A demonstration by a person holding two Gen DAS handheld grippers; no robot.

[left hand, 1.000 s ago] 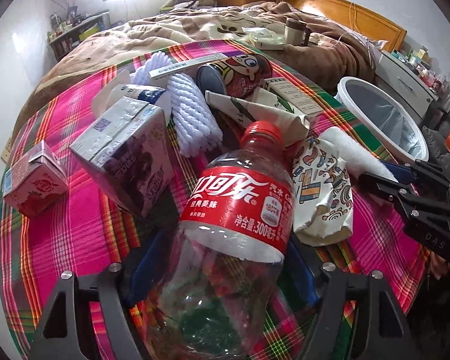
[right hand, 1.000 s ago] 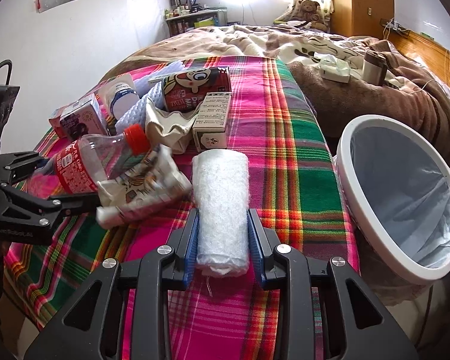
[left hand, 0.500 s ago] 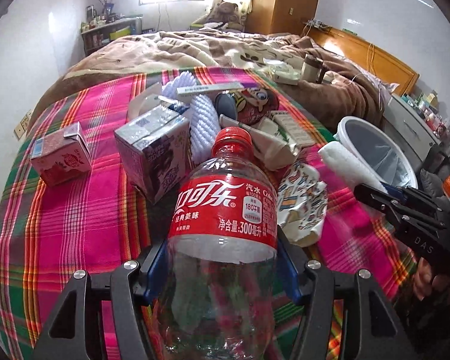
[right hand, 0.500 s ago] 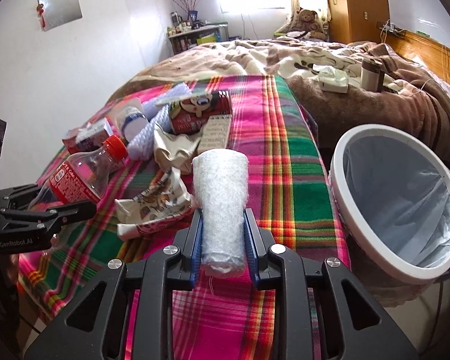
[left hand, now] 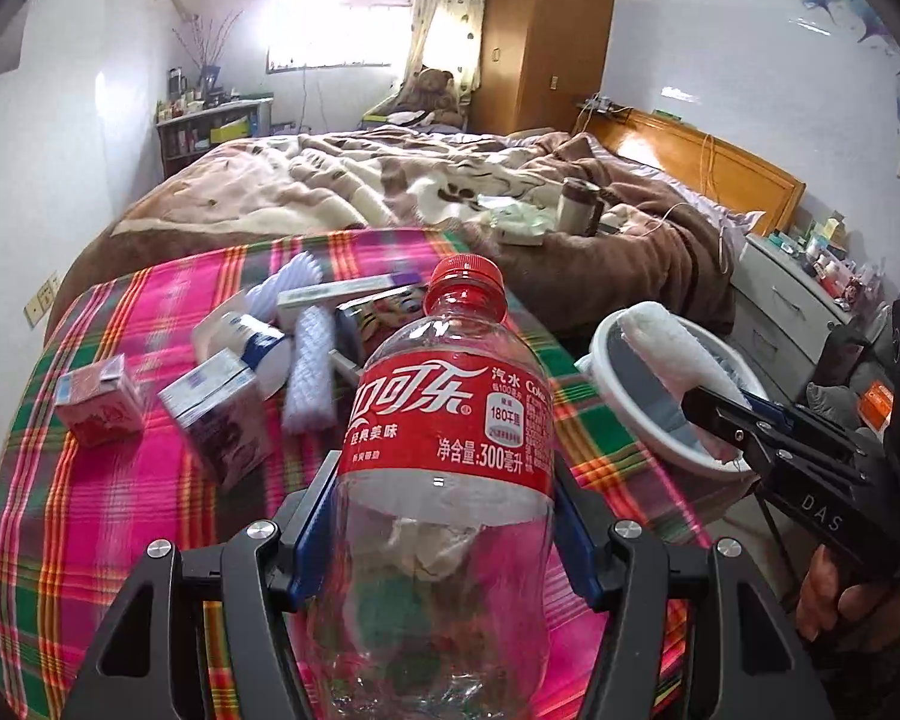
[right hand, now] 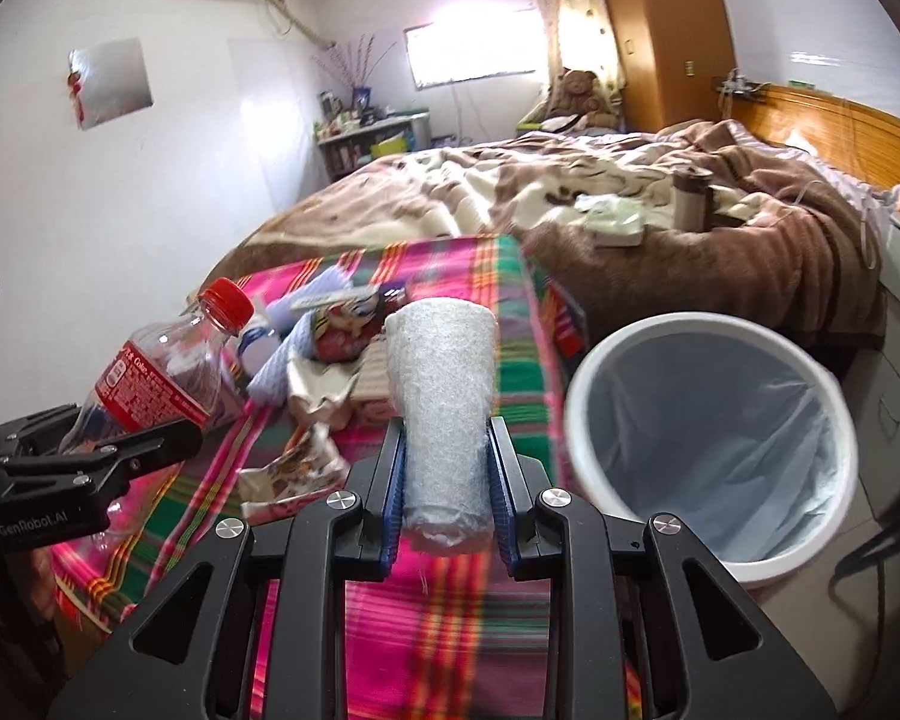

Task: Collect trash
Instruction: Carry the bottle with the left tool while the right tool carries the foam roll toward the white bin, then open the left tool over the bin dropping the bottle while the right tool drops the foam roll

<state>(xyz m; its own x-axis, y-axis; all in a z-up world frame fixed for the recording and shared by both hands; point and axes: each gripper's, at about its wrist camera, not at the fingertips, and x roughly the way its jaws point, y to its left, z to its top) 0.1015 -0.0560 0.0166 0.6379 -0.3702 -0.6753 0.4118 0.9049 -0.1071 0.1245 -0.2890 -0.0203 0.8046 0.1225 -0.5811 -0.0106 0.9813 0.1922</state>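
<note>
1. Two claws show, each pinching one piece of trash above the bed's plaid blanket [left hand: 108, 498].
2. Low in the middle of the left wrist view, the left claw [left hand: 444, 516] clamps its blue pads against both sides of an empty cola bottle [left hand: 450, 438], whose red cap points up the frame.
3. Low in the middle of the right wrist view, the right claw [right hand: 445, 480] squeezes a white foam roll [right hand: 444, 408] between its pads; the roll stands out past the fingertips.
4. At the right of that view, a white lined trash bin [right hand: 600, 354] stands on the floor beside the bed, just right of the roll.
5. Left on the blanket, at centre left of the left wrist view, lie a red carton [left hand: 99, 411], a purple carton [left hand: 222, 420], a white ribbed sleeve [left hand: 312, 372] and other blurred wrappers.
6. A hand [left hand: 852, 594] grips the right claw's handle at the lower right.
</note>
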